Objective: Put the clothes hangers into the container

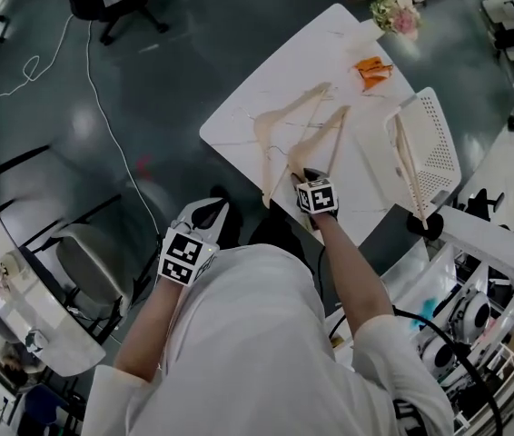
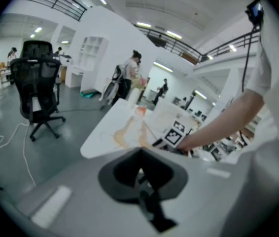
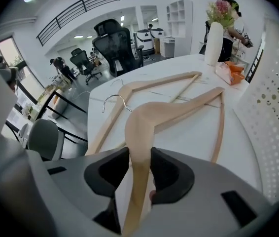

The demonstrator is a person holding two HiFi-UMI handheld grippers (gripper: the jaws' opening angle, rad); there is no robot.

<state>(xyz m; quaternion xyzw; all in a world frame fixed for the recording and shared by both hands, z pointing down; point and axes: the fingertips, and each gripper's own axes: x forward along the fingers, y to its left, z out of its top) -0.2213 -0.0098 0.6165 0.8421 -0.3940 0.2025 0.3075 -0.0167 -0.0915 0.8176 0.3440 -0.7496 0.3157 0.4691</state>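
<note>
Two wooden hangers lie on the white table (image 1: 330,53). My right gripper (image 1: 307,178) (image 3: 139,157) points steeply down at the table's near edge. It is shut on one arm of the nearer hanger (image 1: 316,143) (image 3: 144,117); the arm fills the gap between both pads. The second hanger (image 1: 280,116) (image 3: 129,90) lies just left of it, its metal hook toward the left edge. A white perforated container (image 1: 434,148) (image 3: 277,107) stands at the table's right end with one hanger (image 1: 407,166) in it. My left gripper (image 1: 210,214) (image 2: 139,154) hangs off the table near my body, shut and holding nothing.
A white vase of flowers (image 1: 393,12) (image 3: 213,38) and an orange item (image 1: 372,71) (image 3: 230,70) sit at the table's far end. A grey chair (image 1: 84,271) stands at my left. A black office chair (image 2: 36,83) and a white cable (image 1: 103,116) are on the floor.
</note>
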